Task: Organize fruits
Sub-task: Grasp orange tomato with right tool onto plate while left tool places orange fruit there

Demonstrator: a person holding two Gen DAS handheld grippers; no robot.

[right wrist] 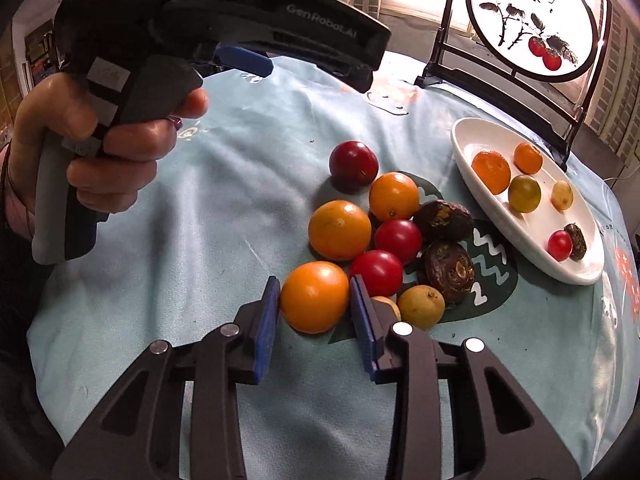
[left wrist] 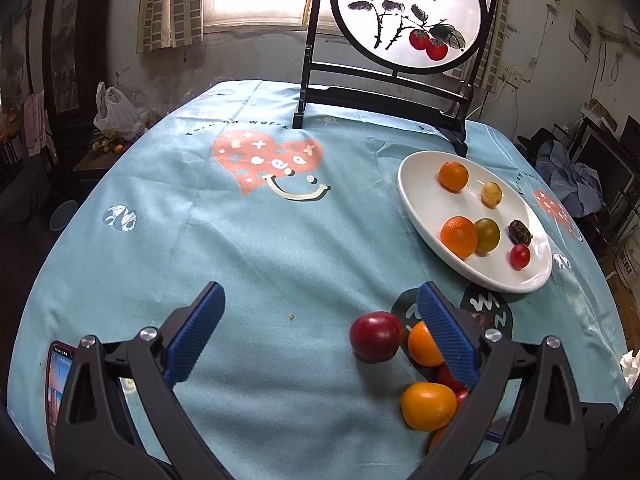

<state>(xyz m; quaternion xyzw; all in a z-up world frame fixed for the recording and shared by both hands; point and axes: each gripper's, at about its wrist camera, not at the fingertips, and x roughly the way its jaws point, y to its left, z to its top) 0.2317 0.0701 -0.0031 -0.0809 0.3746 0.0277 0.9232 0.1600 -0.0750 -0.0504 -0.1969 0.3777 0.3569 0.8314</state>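
Note:
In the right wrist view my right gripper (right wrist: 314, 294) has its blue pads on both sides of an orange fruit (right wrist: 315, 297) at the near edge of a loose pile: more orange fruits (right wrist: 340, 230), red tomatoes (right wrist: 398, 240), a dark red plum (right wrist: 353, 166), brown fruits (right wrist: 449, 266). A white plate (right wrist: 468, 136) at the right holds several small fruits. My left gripper (left wrist: 320, 312) hangs open and empty above the cloth, left of the plum (left wrist: 376, 336); the plate (left wrist: 416, 200) lies beyond.
A light blue printed tablecloth (left wrist: 240, 240) covers the round table. A dark-framed round painted screen (left wrist: 412, 12) stands at the back behind the plate. A phone (left wrist: 60, 376) lies at the near left edge. The left hand-held gripper body (right wrist: 200, 40) fills the upper left.

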